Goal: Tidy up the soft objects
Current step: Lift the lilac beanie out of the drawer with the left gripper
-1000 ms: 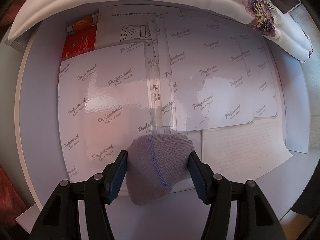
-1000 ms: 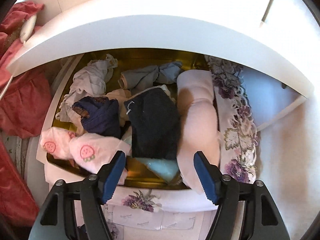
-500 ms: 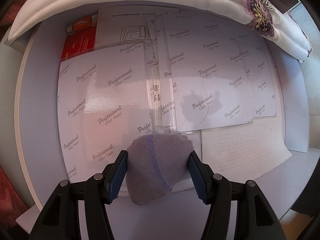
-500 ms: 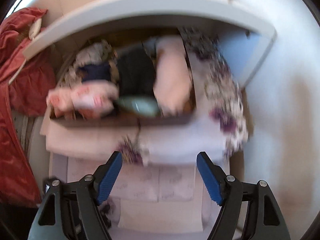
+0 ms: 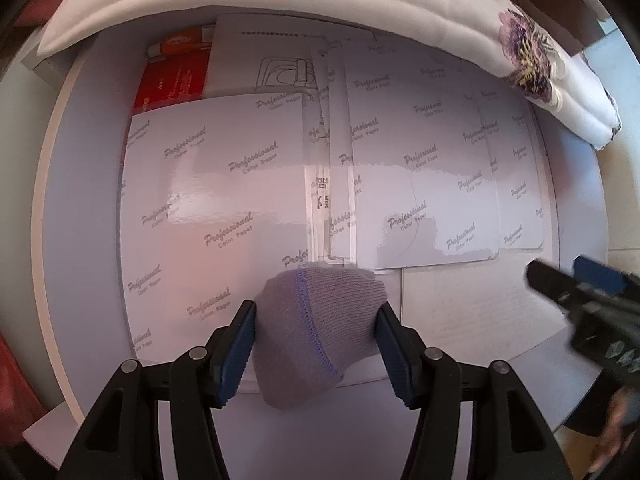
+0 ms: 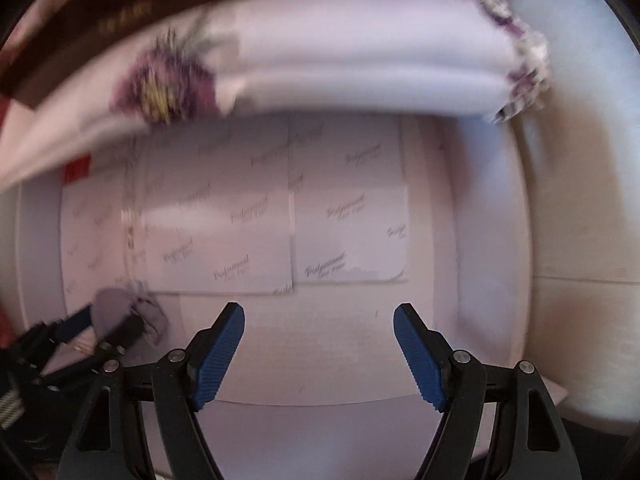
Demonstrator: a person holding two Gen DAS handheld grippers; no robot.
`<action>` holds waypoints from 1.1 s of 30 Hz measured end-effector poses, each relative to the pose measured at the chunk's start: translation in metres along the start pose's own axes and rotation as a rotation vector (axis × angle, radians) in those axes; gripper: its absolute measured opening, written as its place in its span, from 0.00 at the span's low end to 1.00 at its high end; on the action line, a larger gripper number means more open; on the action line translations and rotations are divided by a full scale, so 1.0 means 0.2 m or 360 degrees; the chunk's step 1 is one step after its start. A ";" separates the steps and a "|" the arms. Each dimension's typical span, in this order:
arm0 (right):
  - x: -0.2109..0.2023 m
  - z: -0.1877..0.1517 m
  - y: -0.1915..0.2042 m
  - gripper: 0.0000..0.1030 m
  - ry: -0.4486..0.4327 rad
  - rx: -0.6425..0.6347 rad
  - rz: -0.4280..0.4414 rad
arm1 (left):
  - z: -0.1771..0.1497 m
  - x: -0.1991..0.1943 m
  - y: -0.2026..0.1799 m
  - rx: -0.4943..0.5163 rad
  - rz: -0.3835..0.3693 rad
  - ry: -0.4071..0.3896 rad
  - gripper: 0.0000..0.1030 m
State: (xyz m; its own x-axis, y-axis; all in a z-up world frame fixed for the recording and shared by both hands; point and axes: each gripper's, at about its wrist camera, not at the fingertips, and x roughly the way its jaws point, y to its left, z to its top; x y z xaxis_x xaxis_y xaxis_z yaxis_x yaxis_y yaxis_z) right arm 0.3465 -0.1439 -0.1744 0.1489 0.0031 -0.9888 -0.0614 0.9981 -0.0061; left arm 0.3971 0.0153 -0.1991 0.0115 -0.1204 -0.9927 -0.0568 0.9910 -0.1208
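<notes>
Both grippers over papers (image 5: 224,200); left gripper (image 5: 316,344) grips sock (image 5: 316,320).

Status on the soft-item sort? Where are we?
Done: nothing visibly finished in these views. In hand: the left claw is shut on a grey knit piece above the glossy paper sheets. The right claw is open and empty over the same sheets. Left: placing the knit piece; the folded floral cloth lies untouched behind.

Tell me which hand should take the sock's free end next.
Right. Its gripper has empty, open jaws over the papers beside the sock. The left gripper is shut on the sock.
</notes>
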 end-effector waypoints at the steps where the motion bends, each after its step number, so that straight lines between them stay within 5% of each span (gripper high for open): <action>1: 0.02 -0.01 0.01 0.75 0.0009 -0.0007 -0.0003 | 0.00 0.00 0.00 -0.0004 0.0003 -0.0006 0.58; 14: 0.12 -0.04 0.03 0.75 0.0081 -0.0049 -0.0017 | -0.03 -0.08 0.04 -0.0006 0.0021 -0.0060 0.57; 33: 0.14 -0.04 0.10 0.75 0.0048 -0.0099 -0.0052 | -0.02 -0.51 0.04 -0.0029 -0.0009 -0.0482 0.57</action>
State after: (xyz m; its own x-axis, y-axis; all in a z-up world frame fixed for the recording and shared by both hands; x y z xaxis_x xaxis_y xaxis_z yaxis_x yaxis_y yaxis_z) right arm 0.3410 -0.1248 -0.2039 0.1221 -0.0319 -0.9920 -0.1185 0.9919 -0.0465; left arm 0.3913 0.0359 -0.0985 0.3091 -0.1002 -0.9457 -0.0737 0.9889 -0.1289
